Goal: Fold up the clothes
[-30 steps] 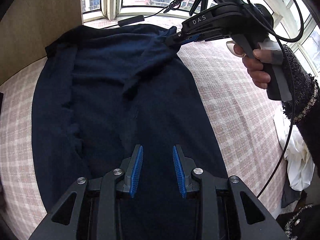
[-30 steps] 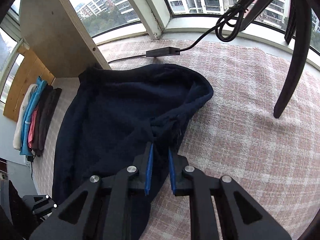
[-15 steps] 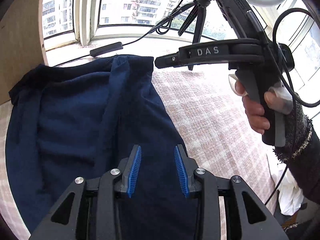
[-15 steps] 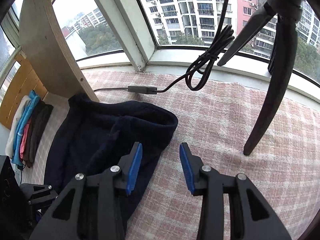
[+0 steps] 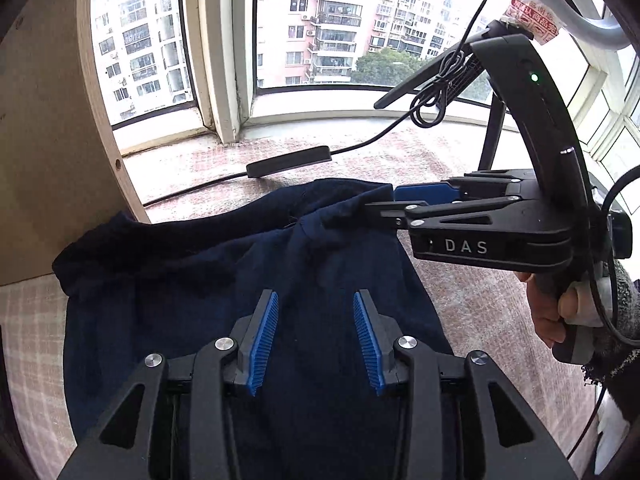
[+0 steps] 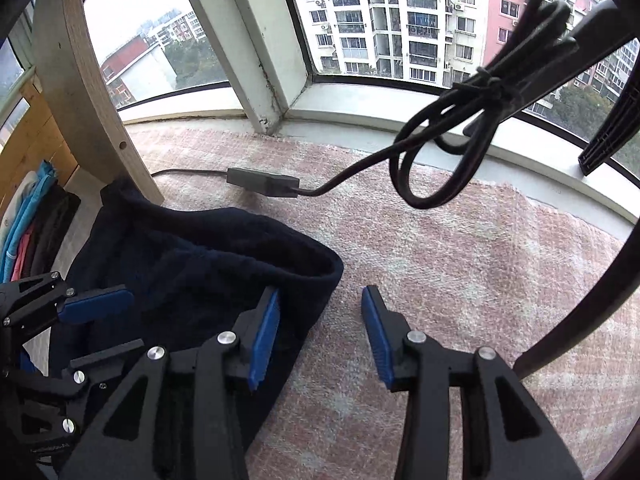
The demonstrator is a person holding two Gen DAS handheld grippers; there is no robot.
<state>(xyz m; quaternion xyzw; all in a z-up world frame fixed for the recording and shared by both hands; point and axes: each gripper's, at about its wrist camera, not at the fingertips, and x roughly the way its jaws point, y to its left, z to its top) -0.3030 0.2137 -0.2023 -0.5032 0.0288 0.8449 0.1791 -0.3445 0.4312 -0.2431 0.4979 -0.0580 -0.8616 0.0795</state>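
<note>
A navy garment [image 5: 200, 280] lies spread on the pink checked cover [image 5: 480, 312], its far end by the window. My left gripper [image 5: 316, 320] hovers over the cloth, jaws opening, with nothing pinched between the pads. A hand holds my right gripper [image 5: 380, 204] at the garment's far right corner. In the right wrist view that gripper [image 6: 320, 320] is closing. Its left pad [image 6: 266, 328] lies over the folded edge of the garment [image 6: 200, 264], its right pad over the bare cover, and neither presses on cloth. The left gripper [image 6: 100, 328] shows at that view's left edge.
A black cable with an inline box [image 5: 288, 162] runs along the cover just beyond the garment. A wooden panel [image 5: 48, 140] stands at the left. Black tripod legs [image 5: 492, 136] rise at the far right. Folded clothes [image 6: 28, 232] are stacked left; white cloth [image 5: 612, 432] lies lower right.
The right gripper, shut on the garment's edge a second ago, has let go and opened. The left gripper has moved along the garment toward the window end.
</note>
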